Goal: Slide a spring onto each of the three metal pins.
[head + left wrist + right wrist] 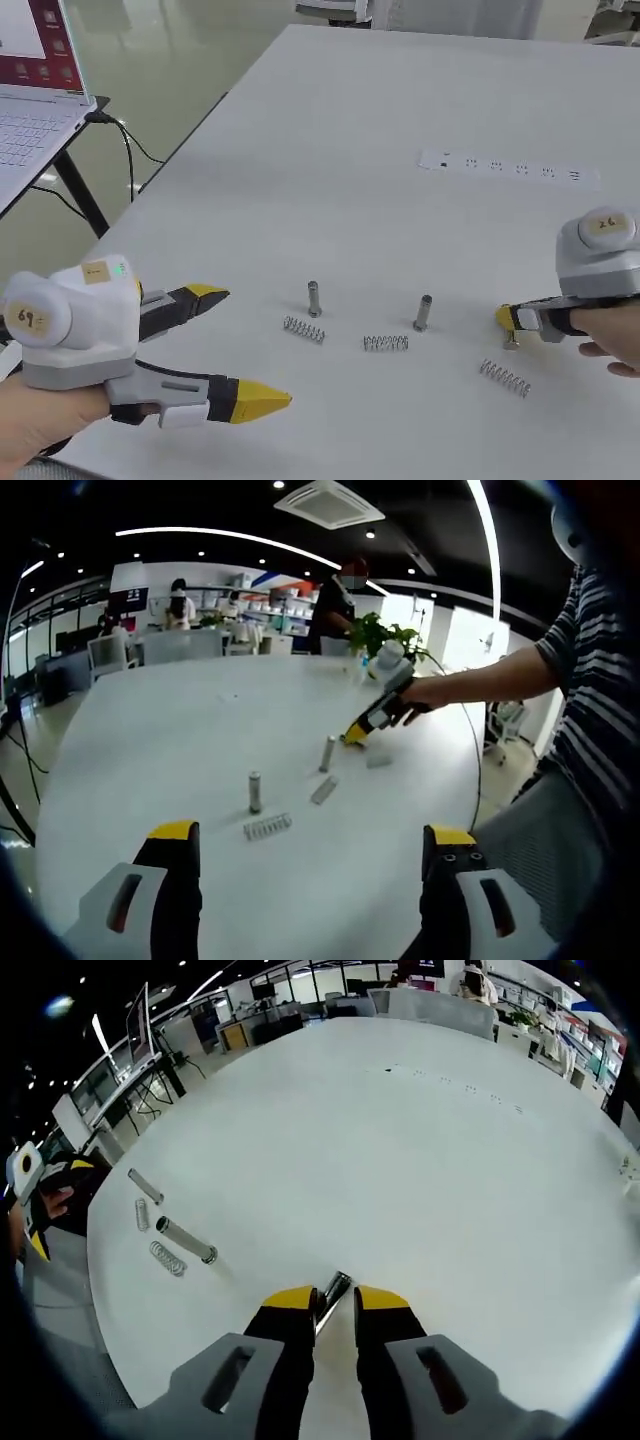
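Right gripper (336,1301) apparently pinching pin (335,1285); left gripper (312,832) spread wide.

Bare white surface (330,130) lies open from 10 to 2 o'clock of the two upright pins, with a socket strip (510,168) at 1 o'clock. The left pin (314,298) and right pin (423,312) stand well apart, leaving a lane between them. A spring (303,329) lies just beside the left pin at 6 o'clock, and a second spring (385,343) lies across the lane's near end. At 8 o'clock the left claw (235,345), jaws spread wide, faces bare surface up to the first spring. At 3 o'clock the right claw (505,320), jaws drawn in around a third pin (510,341), blocks that side, with a third spring (504,378) near it at 6 o'clock. A laptop (30,90) stands off the edge at 10 o'clock.
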A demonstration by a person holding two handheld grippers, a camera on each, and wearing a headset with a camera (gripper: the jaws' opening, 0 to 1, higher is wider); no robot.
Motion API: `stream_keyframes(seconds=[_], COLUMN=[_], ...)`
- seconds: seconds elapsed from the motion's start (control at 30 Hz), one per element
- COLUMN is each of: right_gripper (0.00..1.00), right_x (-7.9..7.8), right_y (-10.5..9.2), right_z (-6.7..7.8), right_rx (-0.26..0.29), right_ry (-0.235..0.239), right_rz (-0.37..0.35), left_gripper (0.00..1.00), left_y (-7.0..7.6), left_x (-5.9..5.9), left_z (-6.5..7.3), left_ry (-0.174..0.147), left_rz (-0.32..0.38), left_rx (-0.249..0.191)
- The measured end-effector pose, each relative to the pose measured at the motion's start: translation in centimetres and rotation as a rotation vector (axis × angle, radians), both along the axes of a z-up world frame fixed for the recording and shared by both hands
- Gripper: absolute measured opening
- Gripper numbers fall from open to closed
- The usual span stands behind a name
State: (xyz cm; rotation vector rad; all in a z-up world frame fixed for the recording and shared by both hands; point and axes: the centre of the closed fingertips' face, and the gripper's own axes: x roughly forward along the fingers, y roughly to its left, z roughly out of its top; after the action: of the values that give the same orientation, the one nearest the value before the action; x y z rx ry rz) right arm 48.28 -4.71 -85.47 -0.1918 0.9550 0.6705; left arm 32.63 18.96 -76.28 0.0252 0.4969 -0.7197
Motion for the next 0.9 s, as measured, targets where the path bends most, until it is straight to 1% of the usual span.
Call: stream_keyframes(seconds=[0.07,0.27,0.43,0.57,0.67,0.77,0.9], right_gripper=[0.10,0.09,0.05,0.05,0.05,0.05,0.05], right_x=[-0.18,0.12,0.32,0.26,0.14,0.07,-0.23], right_y=[0.06,0.05,-0.14,-0.21,-0.28,-0.38,-0.44], right_z=[0.08,0.11,0.07,0.02,0.17,0.51,0.95], right_rx=[0.007,0.002,0.032,0.040,0.051,0.073,0.085], right_ry=[0.007,0.013,0.031,0.034,0.028,0.021,0.010], right_rz=[-0.003,-0.019,-0.071,-0.082,-0.085,-0.090,-0.085], left_gripper=[0.89,0.89,0.89,0.89,0.88,0.89,0.88], left_y=[0.03,-0.09,-0.12,-0.07,-0.05,-0.15,-0.22], left_x=[-0.01,-0.10,-0.10,-0.07,-0.01,0.03,0.09], left_z=[-0.04,-0.05,0.01,0.07,0.10,0.20,0.23], left_ry=[0.004,0.004,0.002,0.000,-0.001,-0.006,-0.007], left_rz=[0.001,-0.006,-0.007,-0.005,-0.003,-0.004,-0.003], left_rx=[-0.002,-0.004,-0.006,-0.006,-0.008,-0.007,-0.008])
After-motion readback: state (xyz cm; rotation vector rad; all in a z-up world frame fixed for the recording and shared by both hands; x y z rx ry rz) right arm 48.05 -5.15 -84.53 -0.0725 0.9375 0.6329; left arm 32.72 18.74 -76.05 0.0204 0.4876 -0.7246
